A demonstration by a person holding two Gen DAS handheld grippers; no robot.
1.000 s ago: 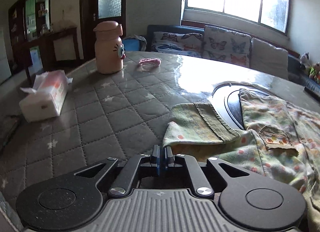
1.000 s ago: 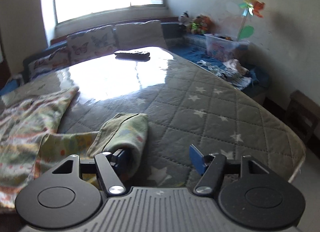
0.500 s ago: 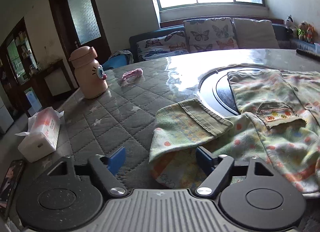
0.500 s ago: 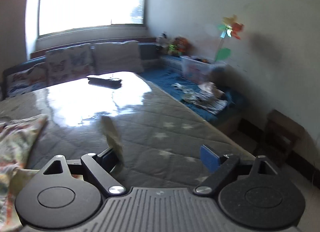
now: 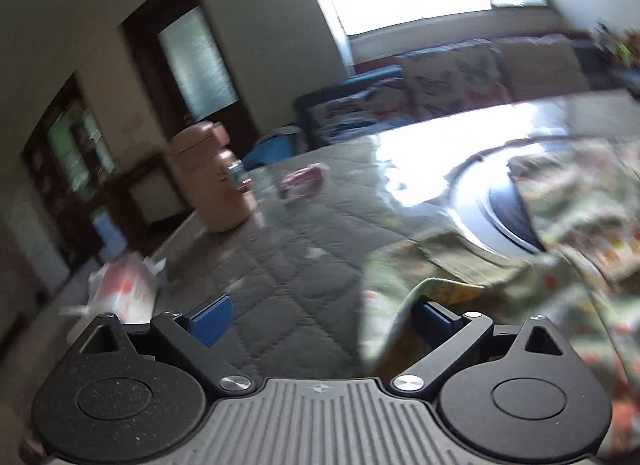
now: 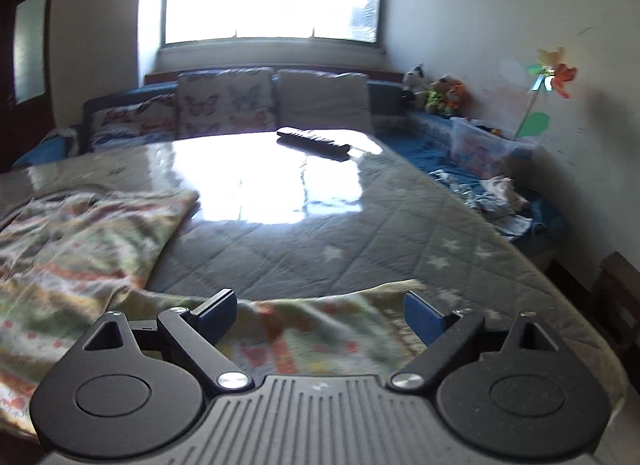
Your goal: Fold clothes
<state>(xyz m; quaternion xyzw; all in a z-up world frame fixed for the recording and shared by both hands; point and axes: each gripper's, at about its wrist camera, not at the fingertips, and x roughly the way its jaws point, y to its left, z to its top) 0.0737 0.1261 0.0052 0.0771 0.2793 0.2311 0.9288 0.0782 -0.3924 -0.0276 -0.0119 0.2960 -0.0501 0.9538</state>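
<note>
A light green garment with a colourful print [image 5: 520, 277] lies spread on the grey quilted table [image 5: 288, 265]. In the left wrist view my left gripper [image 5: 320, 317] is open; a raised fold of the sleeve [image 5: 404, 305] drapes over its right finger. The view is blurred. In the right wrist view my right gripper [image 6: 320, 315] is open, and a strip of the garment [image 6: 304, 325] lies flat between and below its fingers. The garment's body [image 6: 80, 241] spreads to the left.
A pink bottle [image 5: 212, 181], a small pink item [image 5: 302, 183] and a tissue pack [image 5: 124, 289] stand on the table's left side. A dark remote [image 6: 316, 143] lies at the far edge. A sofa with cushions [image 6: 248, 105] stands behind the table.
My left gripper opened from shut and swung, blurring its view; cloth now hangs on its right finger. My right gripper stayed open and turned back over the garment, whose sleeve now lies flat.
</note>
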